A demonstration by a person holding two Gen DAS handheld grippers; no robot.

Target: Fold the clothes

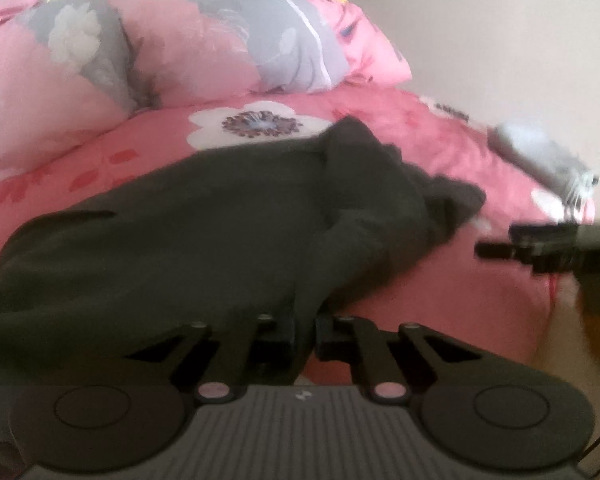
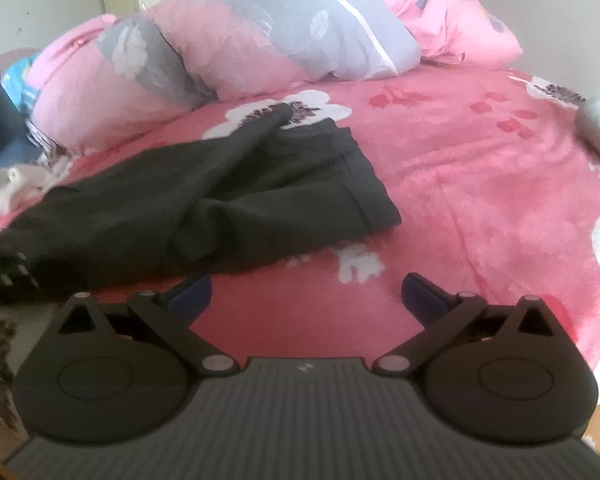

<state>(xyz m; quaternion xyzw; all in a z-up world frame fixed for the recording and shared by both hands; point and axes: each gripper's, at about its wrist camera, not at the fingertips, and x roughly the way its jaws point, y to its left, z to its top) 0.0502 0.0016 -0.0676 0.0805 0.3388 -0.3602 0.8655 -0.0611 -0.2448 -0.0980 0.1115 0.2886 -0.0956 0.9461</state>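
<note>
Left wrist view. The left tool (image 1: 304, 334) has its jaws drawn almost together at the near edge of the dark garment (image 1: 204, 236). The picture is blurred and dark cloth merges with the dark fingers, so whether a fold of the hem is pinched between the pads cannot be told. The garment lies crumpled across the pink bed (image 1: 480, 280), its far end bunched toward the right. Risk: if the jaws caught only one layer, or none, a lift will drag the cloth or leave it behind. Risk: the right tool (image 1: 500, 250) enters at the right edge, near the bunched end; a sweep to that side could bring the two tools into contact. A grey object (image 1: 540, 152) lies at the far right of the bed, apart from the garment. The quilt (image 1: 140, 60) is heaped behind, closing off the far side.

Right wrist view. The right tool (image 2: 306, 296) stands wide open and holds nothing; only bare bed (image 2: 480, 184) shows between its blue pads (image 2: 192, 292). The garment (image 2: 220, 196) lies ahead and left, its hemmed end nearest the tool, with one part folded over another. Risk: a grasp at the overlapped middle would take several layers and spoil the fold. The bed right of the garment is open for spreading it. Light-coloured clothes (image 2: 8, 188) crowd the left margin, so a fold carried that way may snag them.
</note>
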